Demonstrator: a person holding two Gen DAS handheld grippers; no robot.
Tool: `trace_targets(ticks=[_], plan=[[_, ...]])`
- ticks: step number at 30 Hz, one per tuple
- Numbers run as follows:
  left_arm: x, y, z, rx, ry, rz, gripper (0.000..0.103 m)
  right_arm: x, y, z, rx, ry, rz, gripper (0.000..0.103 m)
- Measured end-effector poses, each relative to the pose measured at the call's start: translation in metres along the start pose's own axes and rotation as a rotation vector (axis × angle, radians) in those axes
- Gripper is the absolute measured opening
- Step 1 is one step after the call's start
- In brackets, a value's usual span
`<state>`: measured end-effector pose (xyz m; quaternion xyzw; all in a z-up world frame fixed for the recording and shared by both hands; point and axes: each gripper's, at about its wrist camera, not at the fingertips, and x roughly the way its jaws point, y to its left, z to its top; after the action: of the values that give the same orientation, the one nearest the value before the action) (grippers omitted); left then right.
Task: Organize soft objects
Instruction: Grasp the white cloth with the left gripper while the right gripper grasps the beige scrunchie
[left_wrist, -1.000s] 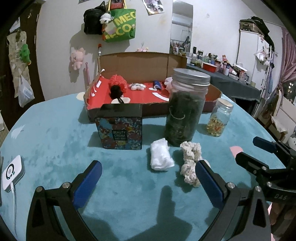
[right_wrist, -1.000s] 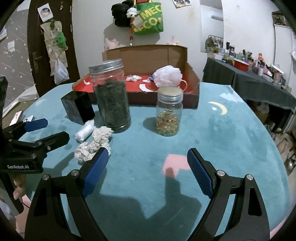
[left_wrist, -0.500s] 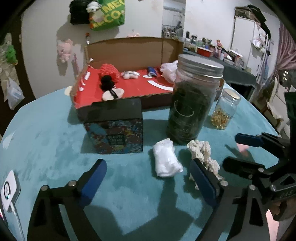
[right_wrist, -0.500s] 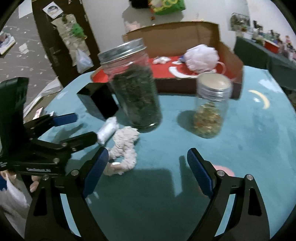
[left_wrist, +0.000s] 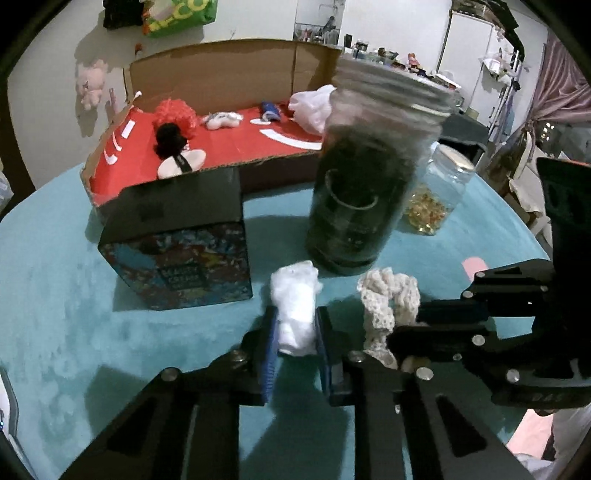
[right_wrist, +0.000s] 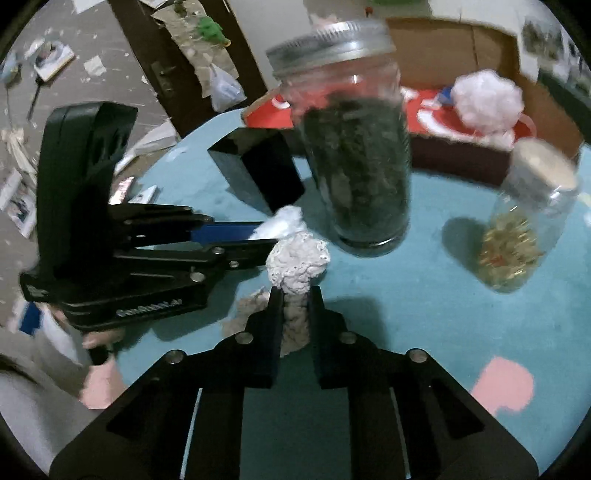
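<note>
Both grippers are clamped on soft things at the near edge of the round, teal-covered worktop (left_wrist: 66, 314). The left gripper (left_wrist: 295, 343) has its jaws drawn in tight on a white rolled cloth (left_wrist: 295, 306), pinching its near end so that the far end sticks out past the blue pads toward the big jar of dark leaves (left_wrist: 369, 177). The right gripper (right_wrist: 295, 314) has its jaws closed on a cream crocheted scrunchie (right_wrist: 297, 266); the grip falls low on the bunched fabric, so the ruffled top billows out above the jaws. Each soft piece lies just beside the other in front of the big jar, which is probably why the two grippers sit so close, the left one reaching in from the side — whether either piece has left the cloth yet I cannot tell, as the frames are blurred. Behind the jar, toward the far edge, an open cardboard box with a red floor (left_wrist: 229, 140) already holds a red pom-pom (left_wrist: 173, 114), a white bath puff (right_wrist: 487, 99) and other small soft items, so it reads as the place these two belong. A black printed carton (left_wrist: 181, 247) and a small jar of golden beads (right_wrist: 517, 229) stand between the grippers and the box, hard things to be carried over.
</note>
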<state>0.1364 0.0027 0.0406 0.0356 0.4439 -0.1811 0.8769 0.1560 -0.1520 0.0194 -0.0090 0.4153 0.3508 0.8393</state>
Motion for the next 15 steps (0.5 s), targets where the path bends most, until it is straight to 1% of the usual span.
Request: trace_targets(ticks=[1, 3, 6, 9, 15], plan=[[-0.002, -0.002, -0.001, 0.005, -0.002, -0.007, 0.017, -0.004, 0.001, -0.001, -0.004, -0.014, -0.014, 0.012], [-0.006, -0.004, -0.001, 0.007, -0.009, -0.022, 0.017, -0.014, -0.005, 0.001, 0.028, -0.042, 0.0, 0.011], [-0.013, -0.012, -0.004, 0.021, -0.021, -0.032, 0.017, -0.026, -0.01, 0.001, 0.056, -0.073, -0.032, 0.011], [-0.019, -0.021, -0.005, 0.044, -0.039, -0.042, 0.017, -0.035, -0.019, 0.0, 0.089, -0.083, -0.047, 0.011], [-0.021, -0.028, -0.001, 0.054, -0.043, -0.053, 0.017, -0.039, -0.024, -0.001, 0.103, -0.091, -0.069, 0.012]])
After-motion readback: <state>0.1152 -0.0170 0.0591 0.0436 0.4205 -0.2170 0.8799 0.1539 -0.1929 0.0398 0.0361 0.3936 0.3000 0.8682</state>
